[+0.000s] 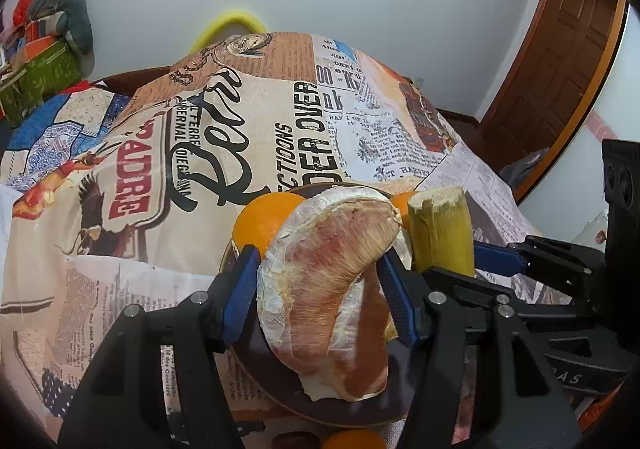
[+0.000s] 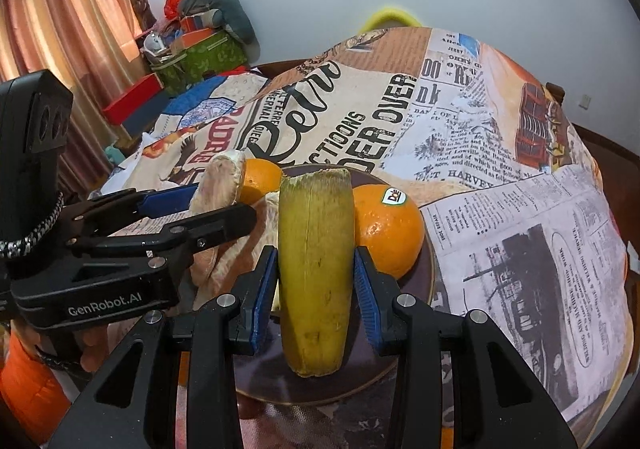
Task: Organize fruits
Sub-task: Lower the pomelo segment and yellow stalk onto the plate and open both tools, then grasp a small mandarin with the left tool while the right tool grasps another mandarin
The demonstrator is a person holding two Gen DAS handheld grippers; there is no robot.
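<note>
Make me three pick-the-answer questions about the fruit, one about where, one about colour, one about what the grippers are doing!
1. Where is the stickered orange?
A. on the dark plate
B. on the floor
C. in a green box

2. What colour is the cut stalk piece?
A. purple
B. yellow-green
C. white

3. What is the left gripper doing?
A. hanging empty
B. holding a spoon
C. holding a peeled pomelo wedge

Answers: 1 A, it sits on the plate's far side; 2 B, its skin is yellow-green; 3 C, both pads press the wedge.
</note>
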